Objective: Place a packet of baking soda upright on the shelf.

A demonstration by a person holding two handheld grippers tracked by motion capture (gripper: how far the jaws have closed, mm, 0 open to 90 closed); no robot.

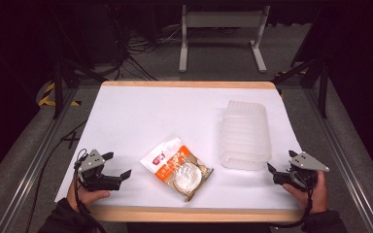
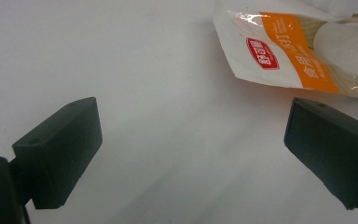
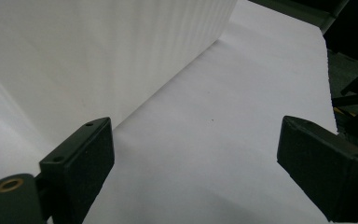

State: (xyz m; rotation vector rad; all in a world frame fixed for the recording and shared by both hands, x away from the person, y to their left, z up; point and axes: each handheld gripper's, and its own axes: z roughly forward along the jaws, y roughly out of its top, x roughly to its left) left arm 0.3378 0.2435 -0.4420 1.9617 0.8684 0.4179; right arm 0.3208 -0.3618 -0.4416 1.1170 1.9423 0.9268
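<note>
A sealed food packet (image 1: 177, 167), white and orange with a red label and a pale round lump showing through its clear part, lies flat on the white table (image 1: 141, 111), near the front edge and a little left of centre. It sits turned at an angle, with its white, red-labelled end pointing away and to the left.

Just right of the packet, and reaching farther back, stands a translucent ribbed plastic container (image 1: 245, 133), apart from the packet with bare table between them.

Left of the packet, near the table's front left corner, the left gripper (image 1: 119, 165) is held in the person's left hand (image 1: 85, 194), its jaws spread wide and aimed toward the packet with nothing between them. In the left gripper view, the packet (image 2: 303, 49) lies just beyond the far jaw.

Right of the packet, past the container's near end, the right gripper (image 1: 272, 172) rests in the right hand (image 1: 313, 191), jaws likewise wide apart and empty. In the right gripper view the container's ribbed wall (image 3: 98, 51) rises close ahead.
</note>
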